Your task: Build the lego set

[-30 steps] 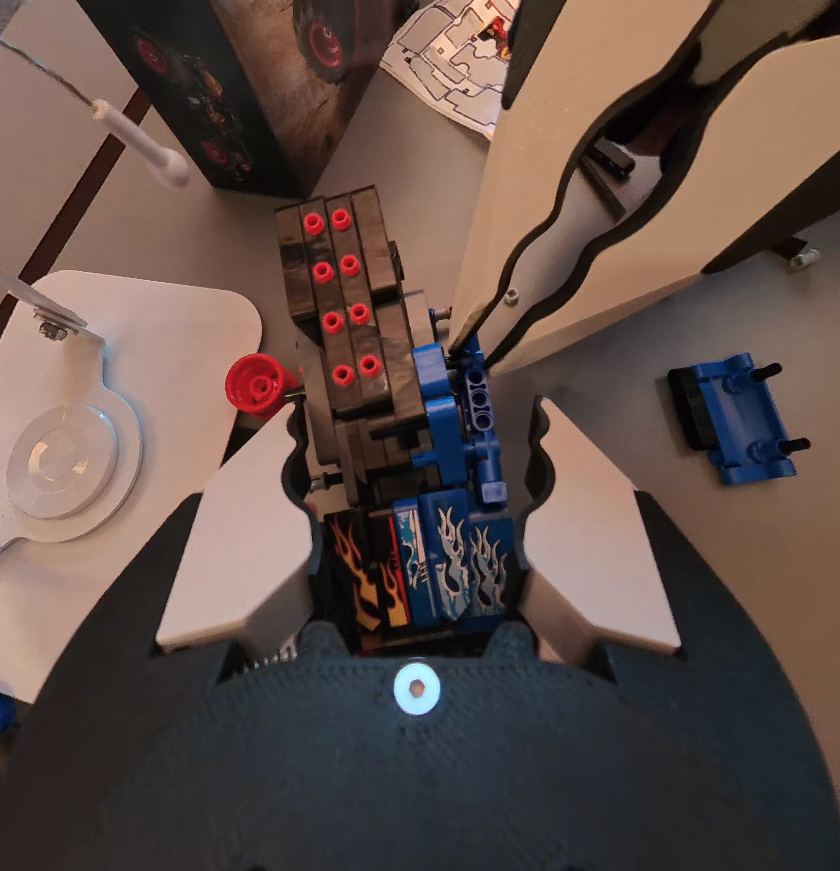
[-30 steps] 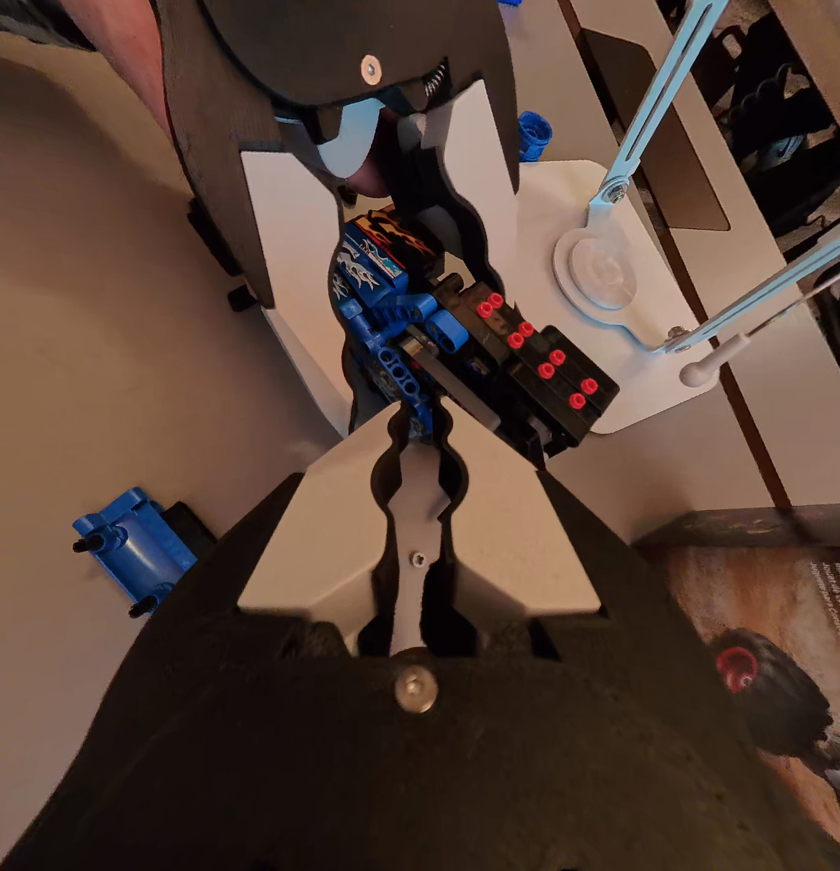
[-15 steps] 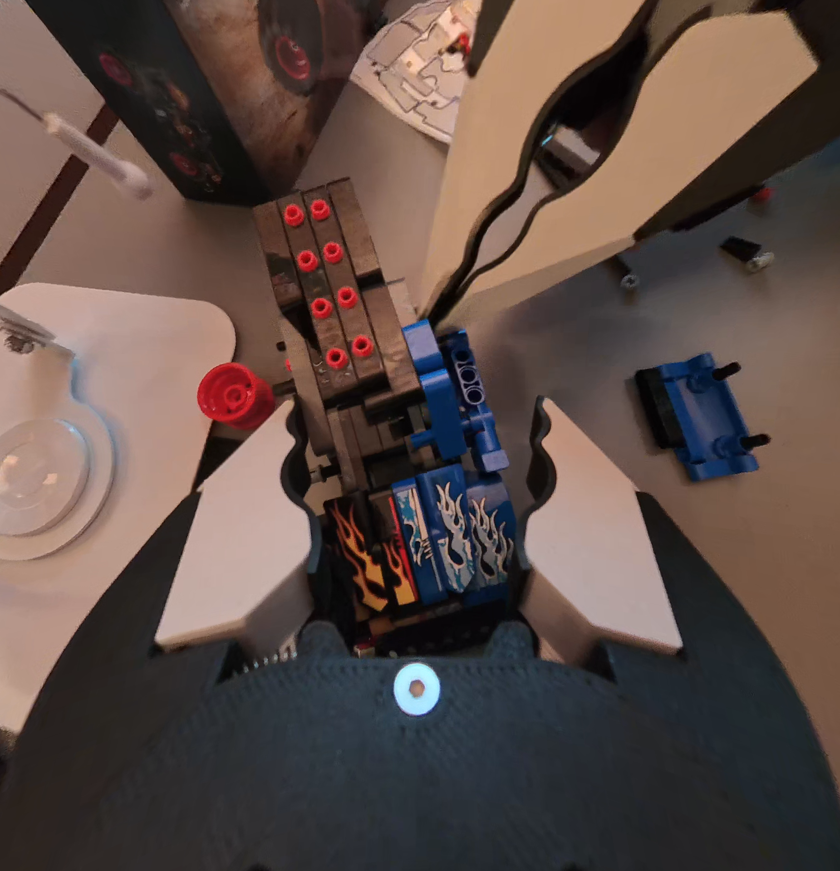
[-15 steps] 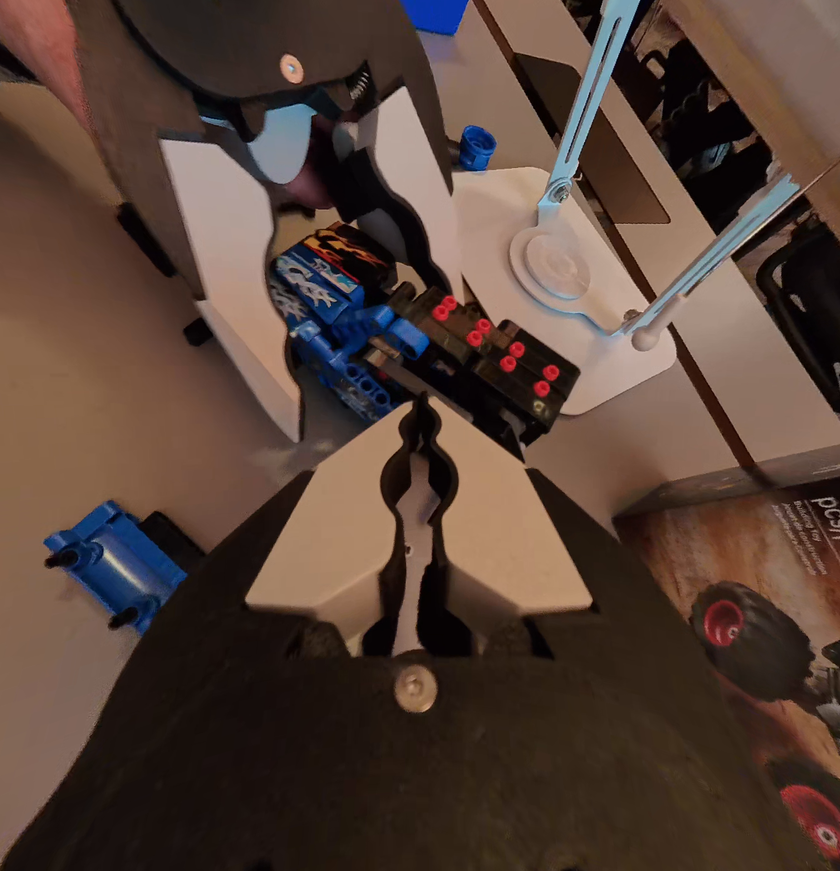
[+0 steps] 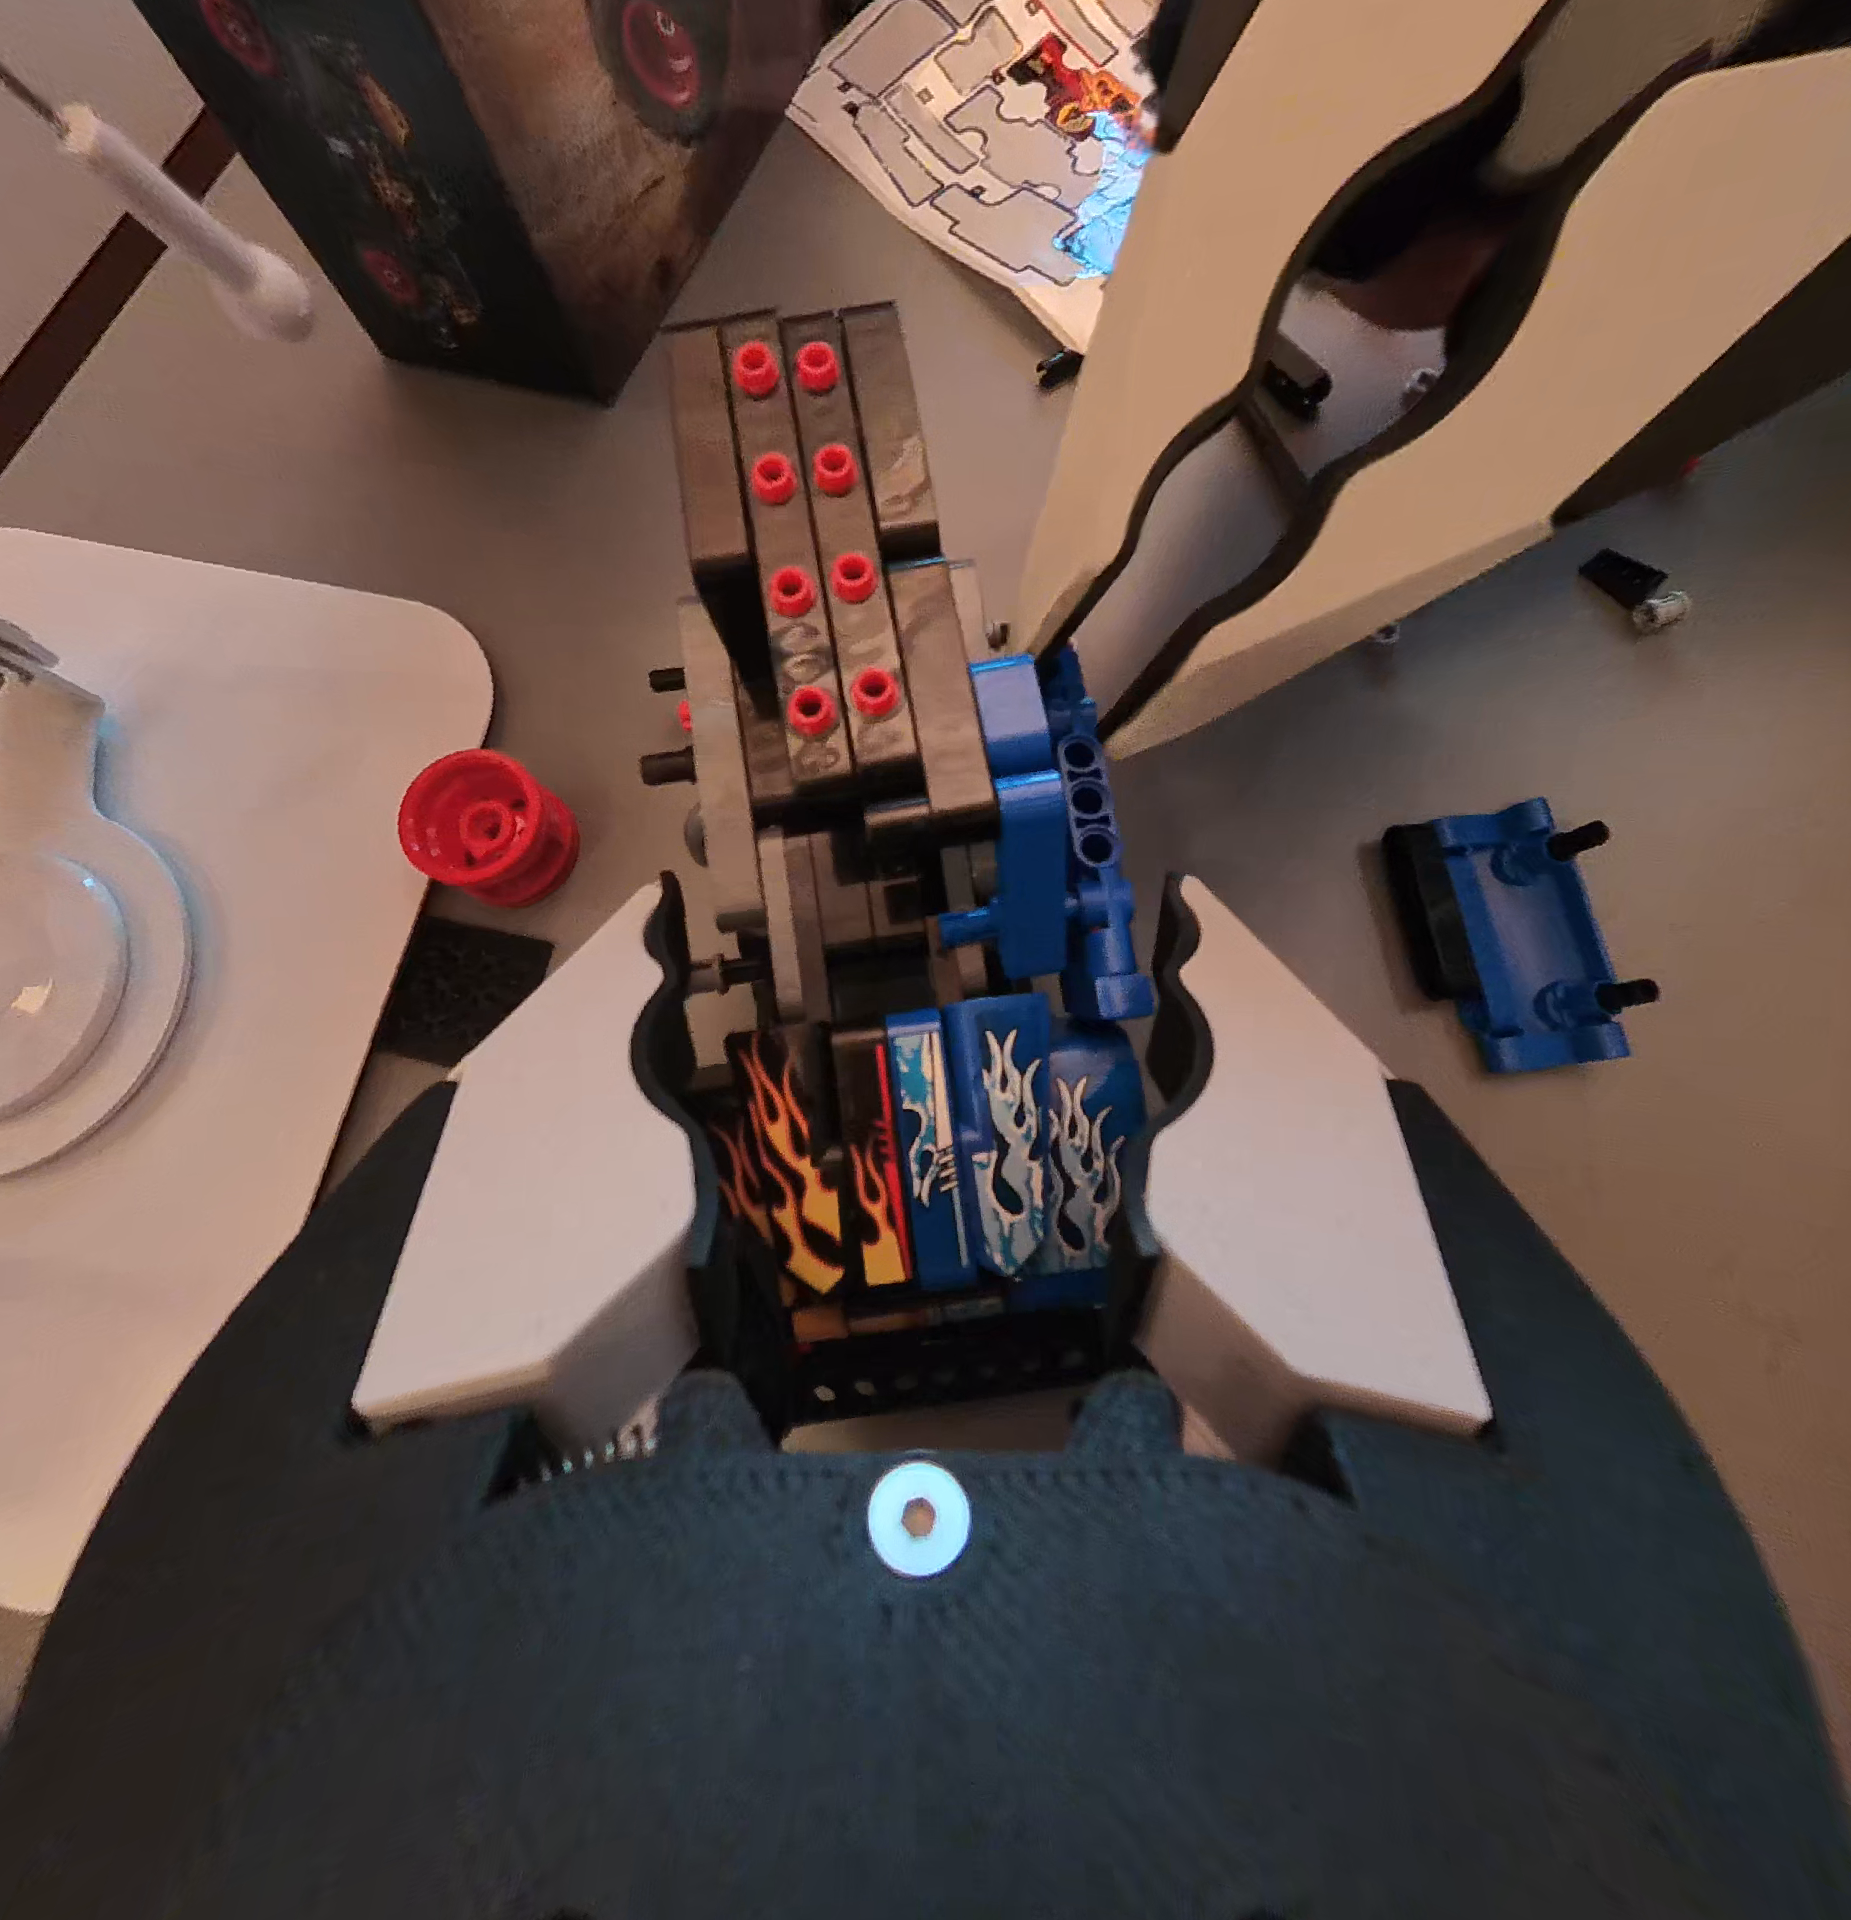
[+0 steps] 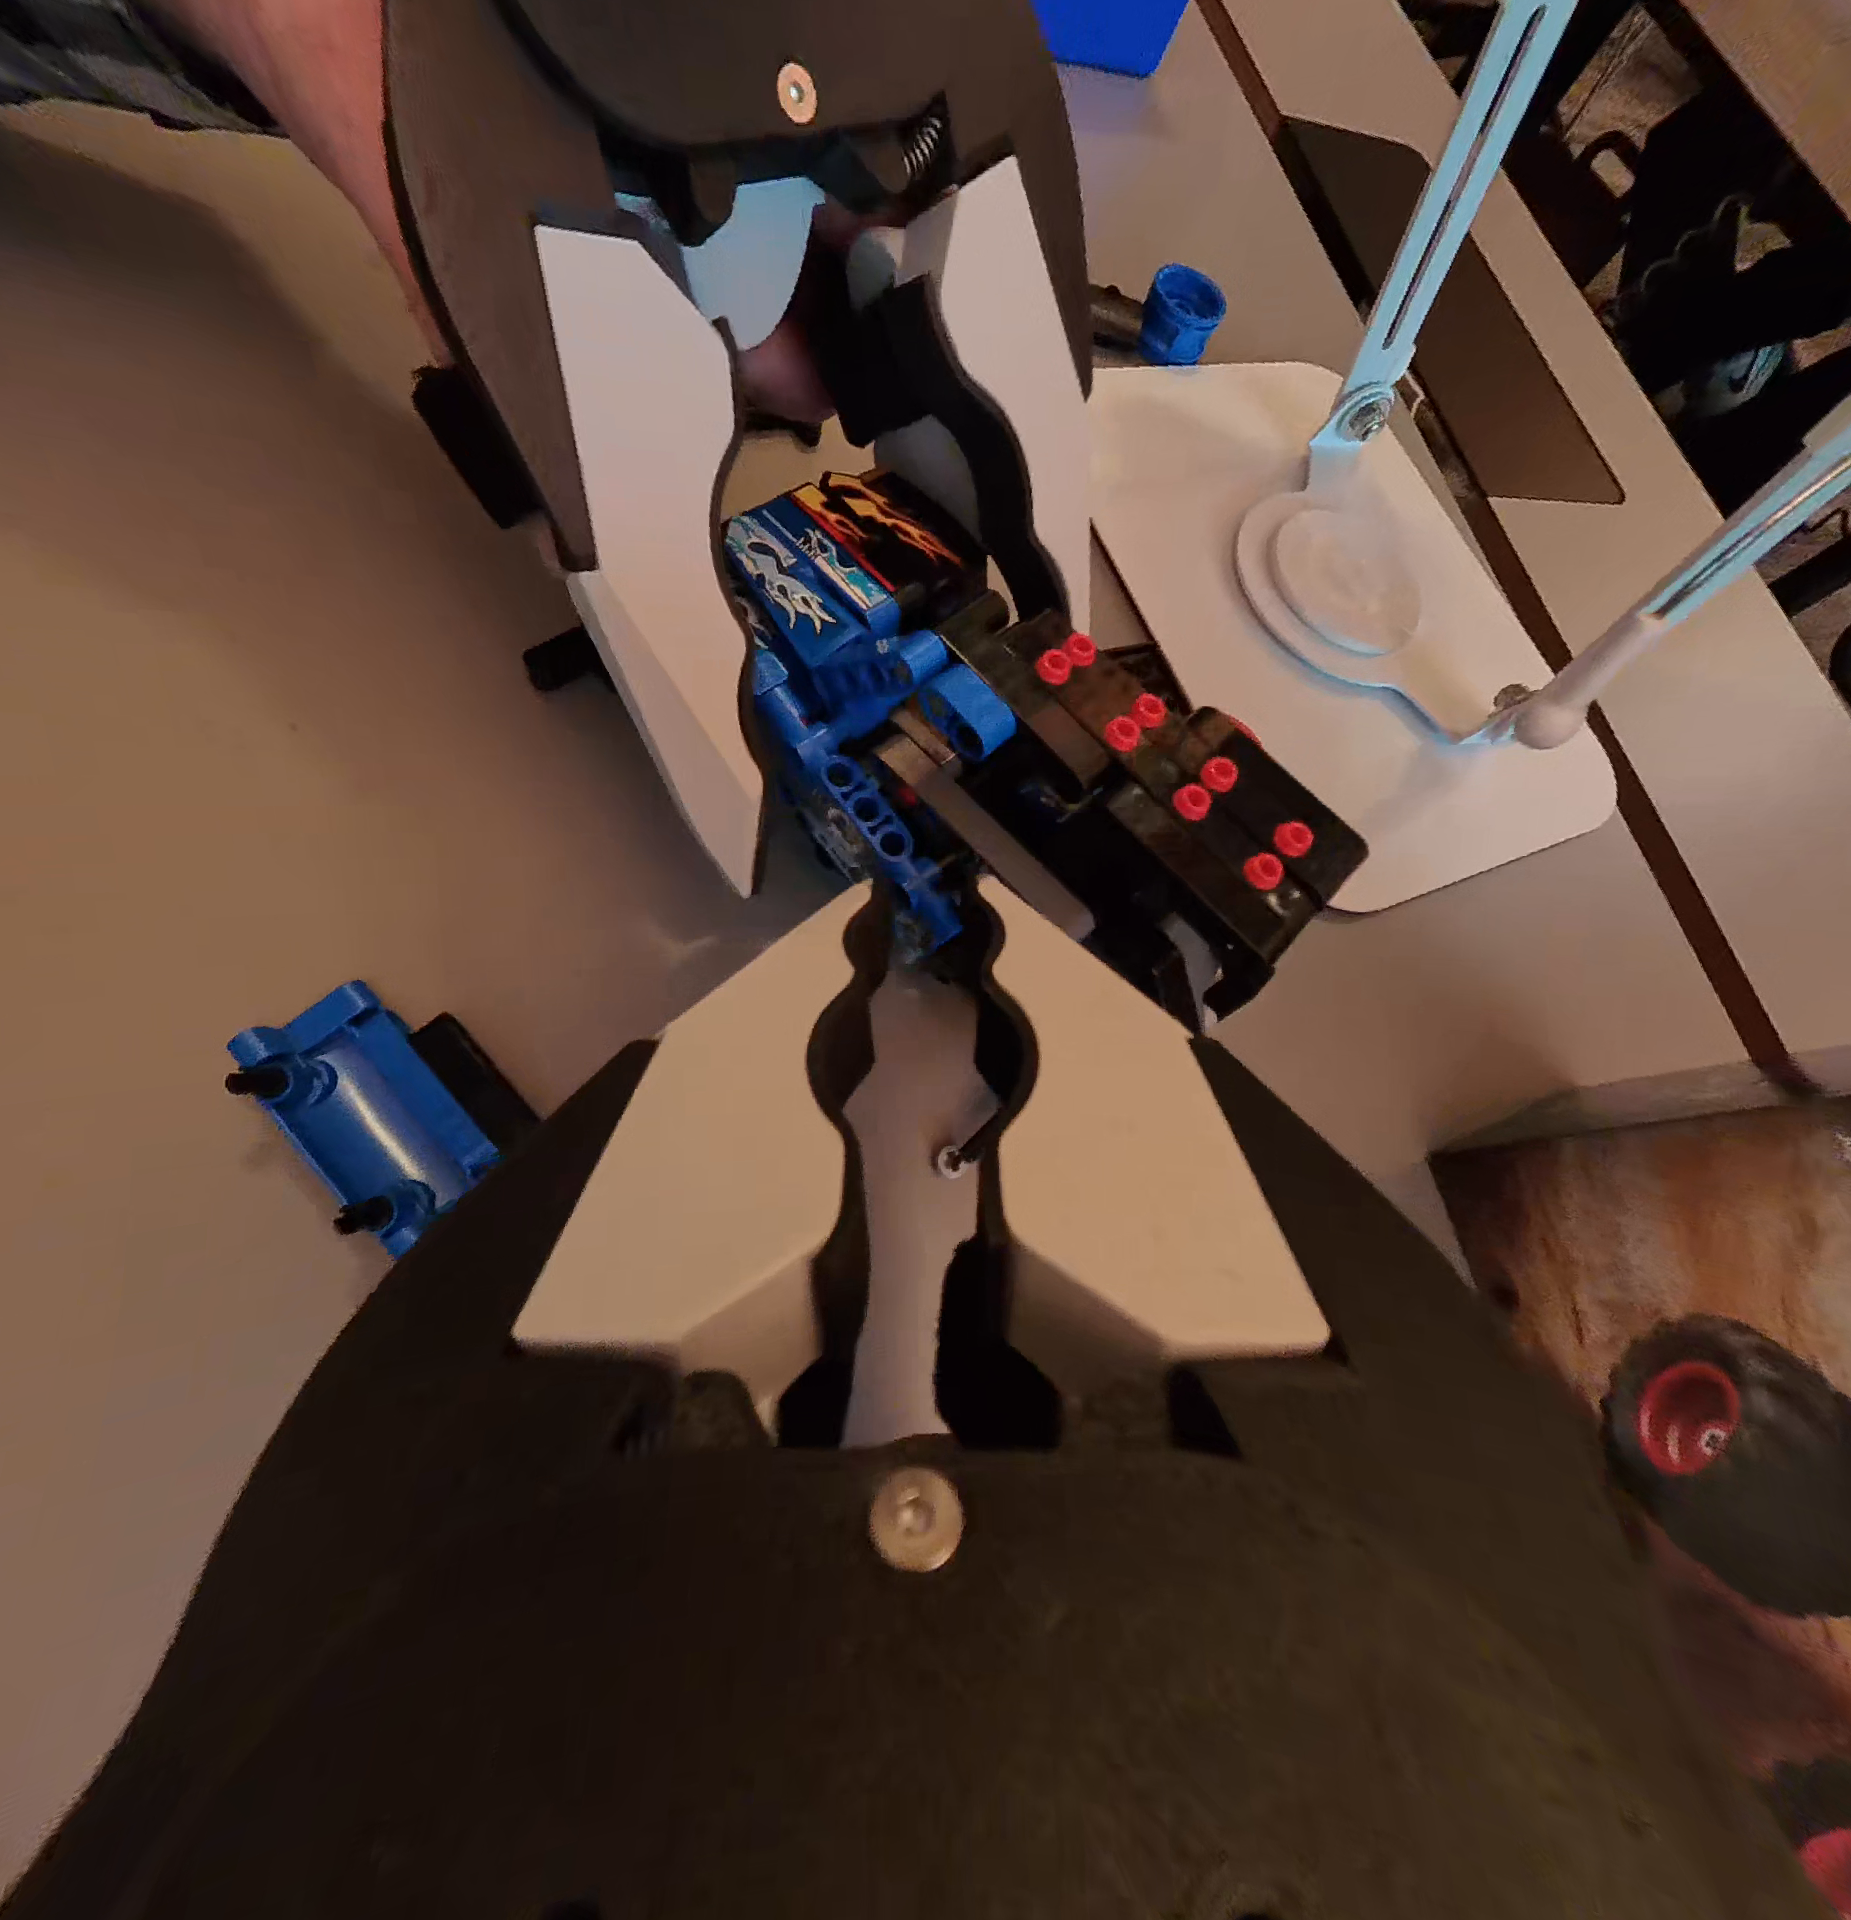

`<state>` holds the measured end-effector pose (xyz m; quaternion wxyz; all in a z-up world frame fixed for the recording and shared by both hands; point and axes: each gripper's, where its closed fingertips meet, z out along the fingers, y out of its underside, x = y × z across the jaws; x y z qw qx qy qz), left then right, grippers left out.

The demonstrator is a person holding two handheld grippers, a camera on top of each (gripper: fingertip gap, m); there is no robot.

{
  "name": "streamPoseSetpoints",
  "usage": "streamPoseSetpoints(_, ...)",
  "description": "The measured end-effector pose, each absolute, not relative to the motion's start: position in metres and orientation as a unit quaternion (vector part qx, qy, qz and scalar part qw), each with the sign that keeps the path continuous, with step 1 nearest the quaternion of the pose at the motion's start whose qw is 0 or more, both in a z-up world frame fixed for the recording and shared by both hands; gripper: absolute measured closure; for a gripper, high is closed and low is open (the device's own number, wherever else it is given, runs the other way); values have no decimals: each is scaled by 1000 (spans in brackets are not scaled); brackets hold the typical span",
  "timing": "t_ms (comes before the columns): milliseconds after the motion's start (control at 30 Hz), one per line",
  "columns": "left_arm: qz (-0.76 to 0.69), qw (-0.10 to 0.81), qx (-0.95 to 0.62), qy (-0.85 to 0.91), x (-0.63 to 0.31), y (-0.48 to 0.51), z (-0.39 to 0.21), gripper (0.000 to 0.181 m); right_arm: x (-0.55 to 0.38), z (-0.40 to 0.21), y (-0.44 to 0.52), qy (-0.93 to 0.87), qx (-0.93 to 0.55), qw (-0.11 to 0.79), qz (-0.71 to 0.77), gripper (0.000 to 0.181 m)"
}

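My left gripper is shut on the lego model, a black body with red studs, blue side beams and flame stickers, held above the table. It also shows in the right wrist view, between the left gripper's white fingers. My right gripper is shut, its tips pressed against the blue beam on the model's side. In the left wrist view the right gripper comes in from the upper right and touches the blue side part.
A blue piece with black pins lies on the table to the right. A red wheel hub stands by a white stand base. The set's box and instruction sheet lie behind. Small loose pieces lie far right. Only a small space, under 4 cm, lies between the two pairs of fingers. From the left gripper's tips to the red wheel hub is close to 6 cm.
The right gripper, shut throughout, drew back from the model half a second ago and is now against its blue side again. The left gripper kept hold of the model.
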<state>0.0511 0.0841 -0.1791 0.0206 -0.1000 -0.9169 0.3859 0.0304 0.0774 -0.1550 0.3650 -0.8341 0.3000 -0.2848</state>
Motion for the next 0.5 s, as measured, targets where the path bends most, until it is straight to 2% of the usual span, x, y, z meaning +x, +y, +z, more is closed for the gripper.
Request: streamPoseSetpoints(500, 388, 21, -116, -914, 46, 82, -183, 89, 30, -154, 70, 324, -824, 363, -291, 174)
